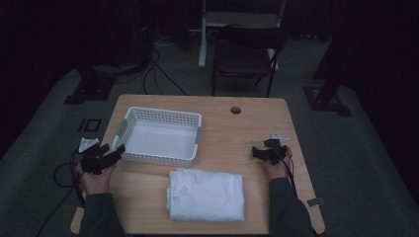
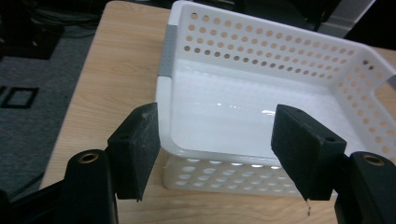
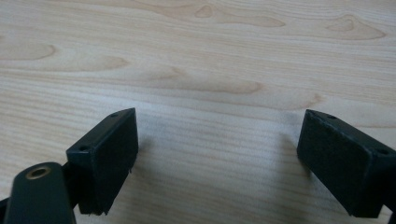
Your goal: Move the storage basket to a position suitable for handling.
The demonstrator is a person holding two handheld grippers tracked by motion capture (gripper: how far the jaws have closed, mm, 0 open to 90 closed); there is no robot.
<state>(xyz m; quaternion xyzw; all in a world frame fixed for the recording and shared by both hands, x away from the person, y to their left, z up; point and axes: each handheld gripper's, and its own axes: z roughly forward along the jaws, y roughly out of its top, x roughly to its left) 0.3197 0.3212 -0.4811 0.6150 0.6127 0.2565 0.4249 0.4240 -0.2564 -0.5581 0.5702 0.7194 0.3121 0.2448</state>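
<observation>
A white perforated plastic basket [image 1: 148, 114] stands empty on the left half of the wooden table [image 1: 257, 128]. In front of it lies a folded white cloth [image 1: 206, 194]. My left gripper [image 1: 112, 154] hovers at the table's left edge, open, its jaws pointing at the basket's near left corner [image 2: 163, 116] with nothing between them. My right gripper [image 1: 258, 152] is held low over the bare wood at the right side, jaws open and pointing left, with nothing between its pads [image 3: 114, 154].
A round cable hole [image 1: 235, 109] sits near the table's far edge. Beyond the table stand a dark folding chair [image 1: 247, 57] and cables on the floor. A small tag [image 1: 315, 202] lies at the near right corner.
</observation>
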